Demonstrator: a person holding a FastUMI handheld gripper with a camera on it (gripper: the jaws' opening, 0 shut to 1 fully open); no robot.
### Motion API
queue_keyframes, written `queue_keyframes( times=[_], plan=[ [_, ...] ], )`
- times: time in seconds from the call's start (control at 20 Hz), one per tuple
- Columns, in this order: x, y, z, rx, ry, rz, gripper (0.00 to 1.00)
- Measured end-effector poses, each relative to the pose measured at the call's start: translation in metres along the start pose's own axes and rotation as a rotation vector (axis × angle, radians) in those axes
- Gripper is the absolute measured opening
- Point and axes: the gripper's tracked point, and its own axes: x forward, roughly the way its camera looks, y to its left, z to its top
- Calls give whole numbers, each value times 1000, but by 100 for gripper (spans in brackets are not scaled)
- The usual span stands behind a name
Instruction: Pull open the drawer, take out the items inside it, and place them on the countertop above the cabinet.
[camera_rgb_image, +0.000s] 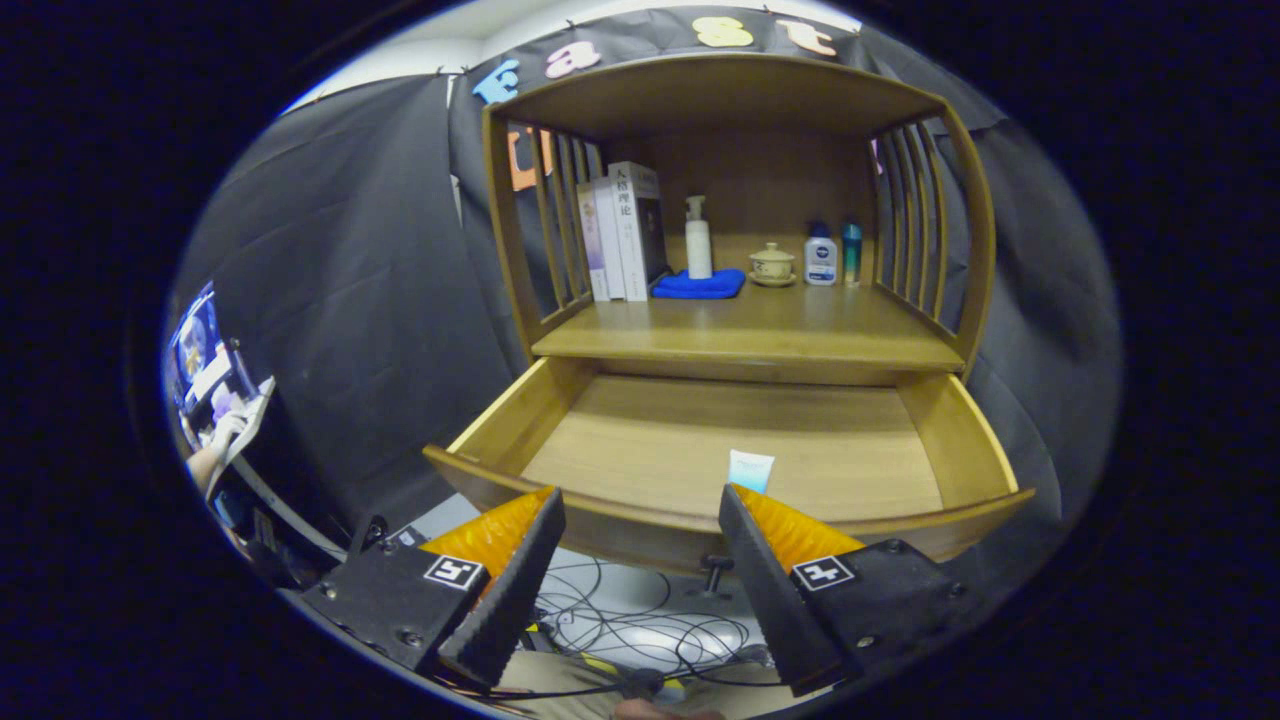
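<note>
The wooden cabinet's drawer (955, 440) is pulled far out below the countertop (750, 335). Inside it, a small pale blue and white tube (750, 470) lies near the front wall, just ahead of the right finger; its lower part is hidden behind that finger. My gripper (640, 505) hovers in front of the drawer's front rim, open, with nothing between its fingers. The drawer's small knob (714, 568) shows under the front panel, between the fingers.
On the countertop stand several books (622, 230), a white pump bottle (697, 238) on a folded blue cloth (700, 285), a lidded cup on a saucer (772, 264) and two small bottles (833, 254). Cables (640, 625) lie on the floor below. A person's hand (215, 440) is far left.
</note>
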Motion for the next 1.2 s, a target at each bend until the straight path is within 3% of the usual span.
queue_keyframes(
  times=[0.35,0.6,1.0,1.2],
  plan=[
    [60,-35,6,51,290,-37,96],
    [98,-56,-14,82,493,-119,96],
    [138,-75,-41,263,731,-187,93],
    [147,-79,-55,240,828,-189,92]
  ],
)
